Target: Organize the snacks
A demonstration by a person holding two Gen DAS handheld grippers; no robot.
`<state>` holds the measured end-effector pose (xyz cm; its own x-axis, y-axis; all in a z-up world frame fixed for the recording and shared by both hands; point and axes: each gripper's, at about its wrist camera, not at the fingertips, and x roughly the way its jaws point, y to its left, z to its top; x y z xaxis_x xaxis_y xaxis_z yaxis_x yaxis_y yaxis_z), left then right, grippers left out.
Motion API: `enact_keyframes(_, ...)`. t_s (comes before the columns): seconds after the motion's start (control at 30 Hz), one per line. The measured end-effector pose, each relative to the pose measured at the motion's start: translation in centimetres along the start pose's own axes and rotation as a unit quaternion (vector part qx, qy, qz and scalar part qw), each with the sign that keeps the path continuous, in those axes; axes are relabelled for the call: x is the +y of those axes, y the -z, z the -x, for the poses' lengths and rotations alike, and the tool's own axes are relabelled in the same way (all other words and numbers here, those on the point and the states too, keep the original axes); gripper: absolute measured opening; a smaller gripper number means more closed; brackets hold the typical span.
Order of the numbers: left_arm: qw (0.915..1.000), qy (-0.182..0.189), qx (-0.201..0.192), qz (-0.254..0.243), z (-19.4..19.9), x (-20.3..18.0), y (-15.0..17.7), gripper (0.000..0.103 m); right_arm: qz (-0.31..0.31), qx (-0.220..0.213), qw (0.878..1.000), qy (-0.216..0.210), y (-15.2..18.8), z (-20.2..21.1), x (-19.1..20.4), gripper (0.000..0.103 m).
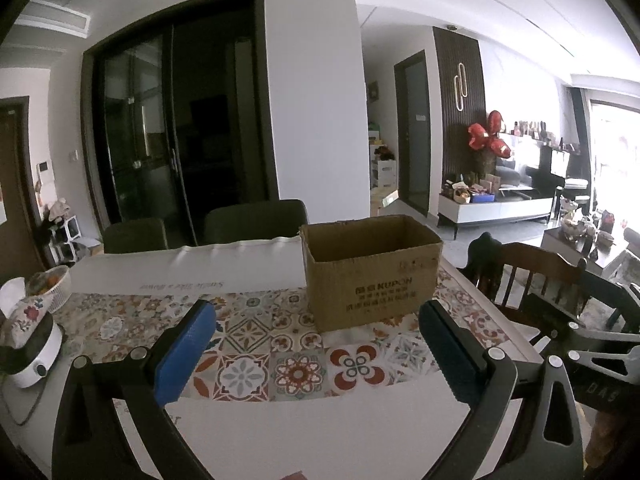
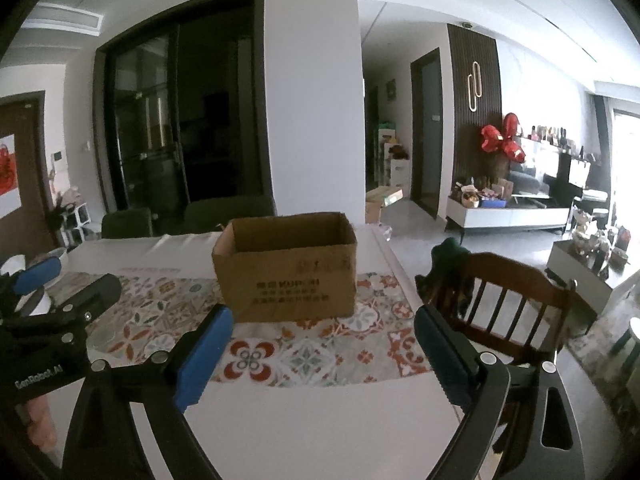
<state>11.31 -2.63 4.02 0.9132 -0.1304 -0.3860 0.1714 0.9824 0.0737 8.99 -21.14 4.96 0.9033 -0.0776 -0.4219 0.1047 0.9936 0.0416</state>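
**An open box waits on the table, and both tongs are spread wide**

A brown cardboard box (image 1: pixel 372 272) is seen standing upright on the table (image 1: pixel 304 432). Its top is open. The inside is partly seen and looks bare, but the bottom is hidden, so what lies in it cannot be told. The box rests on a colourful patterned mat (image 1: pixel 280 344) with flower shapes in red, blue and white. Dark printed letters are seen on the front of the box.

The left gripper (image 1: pixel 318 350) is held above the near part of the table, with its jaws released and wide apart. Nothing is held between its blue pads (image 1: pixel 184 356). The box is seen ahead of it, a little to the right.

The right gripper (image 2: pixel 324 354) is also held spread open, with nothing between its blue pads (image 2: pixel 204 356). The box (image 2: pixel 286 266) is seen straight ahead of it, well apart from the fingers. In this view the left gripper (image 2: pixel 66 280) is seen off to the left.

A wooden chair (image 2: pixel 504 300) is placed beside the right edge of the table. A white basket (image 1: pixel 50 286) and a flowery tissue holder (image 1: pixel 24 316) are seen at the far left of the table.
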Motion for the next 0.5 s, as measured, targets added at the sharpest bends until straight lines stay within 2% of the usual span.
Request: enact_keyframes(0.5,0.9999,-0.007,-0.009,0.001,1.7,0.3,0.7,0.103,-0.001,-0.003,1.0,-0.012,1.1,1.6,0.2,0.093)
